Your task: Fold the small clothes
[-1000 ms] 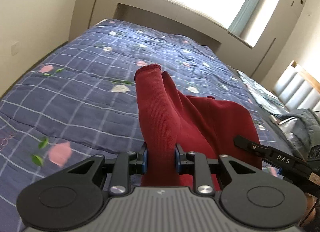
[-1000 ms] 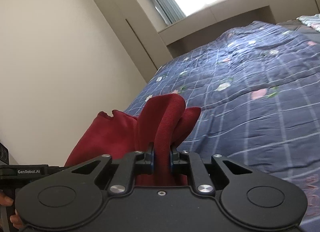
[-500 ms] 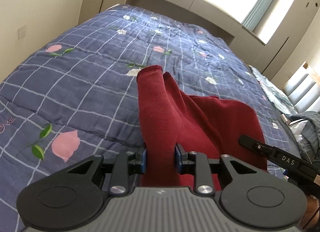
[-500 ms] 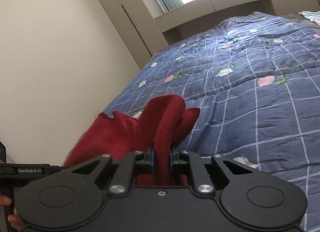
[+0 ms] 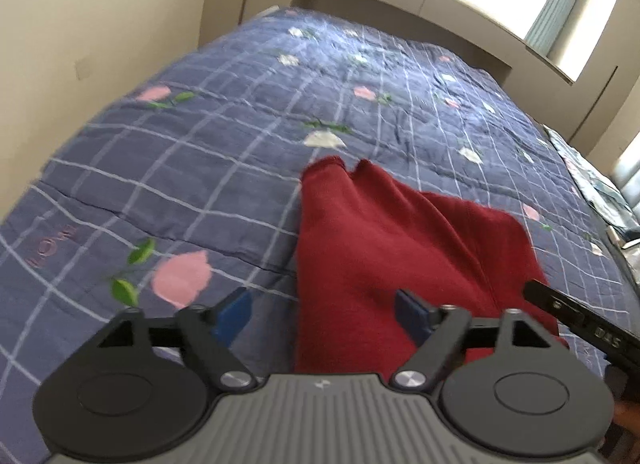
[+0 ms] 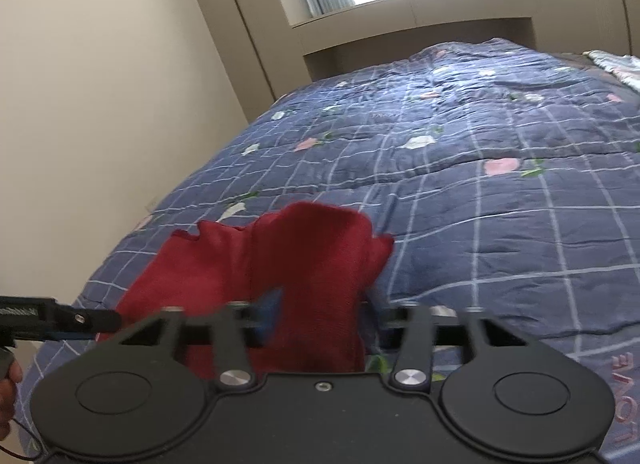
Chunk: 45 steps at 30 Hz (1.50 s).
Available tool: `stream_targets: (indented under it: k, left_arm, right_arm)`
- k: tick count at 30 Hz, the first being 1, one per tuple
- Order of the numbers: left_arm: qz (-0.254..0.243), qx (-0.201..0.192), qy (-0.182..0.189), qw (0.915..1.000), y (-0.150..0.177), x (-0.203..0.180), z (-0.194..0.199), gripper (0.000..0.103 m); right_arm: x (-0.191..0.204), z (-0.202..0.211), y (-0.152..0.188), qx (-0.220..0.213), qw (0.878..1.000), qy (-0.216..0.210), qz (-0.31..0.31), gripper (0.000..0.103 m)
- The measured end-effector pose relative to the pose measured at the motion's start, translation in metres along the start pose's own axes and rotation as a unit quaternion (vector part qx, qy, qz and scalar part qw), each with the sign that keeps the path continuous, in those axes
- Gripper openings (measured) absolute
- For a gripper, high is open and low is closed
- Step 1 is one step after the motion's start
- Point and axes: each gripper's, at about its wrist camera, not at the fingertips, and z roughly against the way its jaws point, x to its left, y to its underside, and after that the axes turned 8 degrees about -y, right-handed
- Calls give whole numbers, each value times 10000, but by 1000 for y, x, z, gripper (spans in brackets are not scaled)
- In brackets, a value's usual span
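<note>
Both my grippers now release: the left gripper (image 5: 322, 314) has its jaws opening wide around the red garment (image 5: 384, 248), no longer pinching it; the right gripper (image 6: 320, 310) opens too. The garment lies near the quilt's (image 5: 224, 151) front edge, so this fold seems placed.

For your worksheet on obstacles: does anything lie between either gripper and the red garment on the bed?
Nothing visible does. The red garment lies on the quilt directly between the opening fingers of the left gripper and the right gripper.
</note>
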Motion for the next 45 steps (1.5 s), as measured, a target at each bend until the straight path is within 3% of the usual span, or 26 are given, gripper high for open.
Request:
stream_targets:
  k: [4,9,12,26,37,45]
  left_arm:
    - [61,-295,-195,9994,5,2,22,98]
    - [133,-717,-243,9970,17,3,57,102]
    - [131,-985,-239,9948,27,3,81,102]
    - [-178,-1914,-423,9804,108,1,171,103]
    - [-357,-1988,-328,9788,173,0,194,103]
    - [-589,-2092,-548,9746,212,2,204,103]
  right_arm:
    - [11,22,1,-204,9996,33,214,83]
    - [37,57,4,-581,9964,3,618,98]
    - [54,81,7,-860,9933,-38,772,102]
    - [103,190,55,-1640,9812,-36,1017,102]
    - [118,240,121,-1763,9748,282,1336,102]
    - [126,247,157,-1734,9741,409,1392,102]
